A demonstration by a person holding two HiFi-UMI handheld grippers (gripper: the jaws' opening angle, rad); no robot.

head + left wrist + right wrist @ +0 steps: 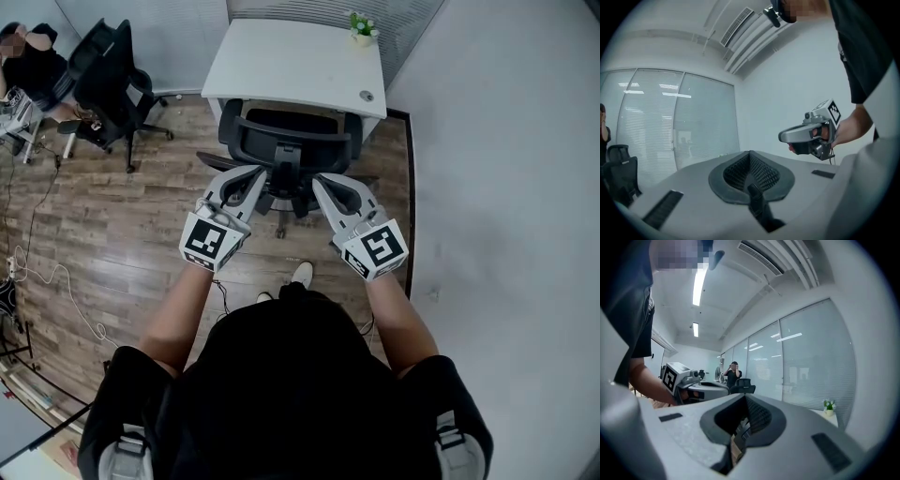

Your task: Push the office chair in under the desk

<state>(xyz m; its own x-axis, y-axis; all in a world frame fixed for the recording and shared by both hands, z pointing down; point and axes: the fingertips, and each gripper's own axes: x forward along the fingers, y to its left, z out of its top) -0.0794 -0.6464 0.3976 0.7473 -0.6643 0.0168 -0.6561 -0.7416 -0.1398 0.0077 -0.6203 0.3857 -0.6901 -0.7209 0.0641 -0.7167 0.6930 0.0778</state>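
Note:
A black office chair (291, 141) stands at the front of the white desk (281, 66), its seat partly under the top and its mesh back toward me. My left gripper (265, 176) and right gripper (317, 180) sit close on either side of the chair's rear post, at backrest height. Whether either touches the chair I cannot tell. In the left gripper view the left gripper (751, 157) has its jaws together with nothing between them, and the right gripper (785, 137) shows beyond. The right gripper (745, 399) is shut too, empty, with chair and floor glimpsed through its slit.
A small potted plant (362, 28) stands on the desk's far right corner. A second black chair (108, 80) and a seated person (28, 66) are at the far left. Cables (56, 281) trail over the wood floor. A grey wall (506, 141) runs along the right.

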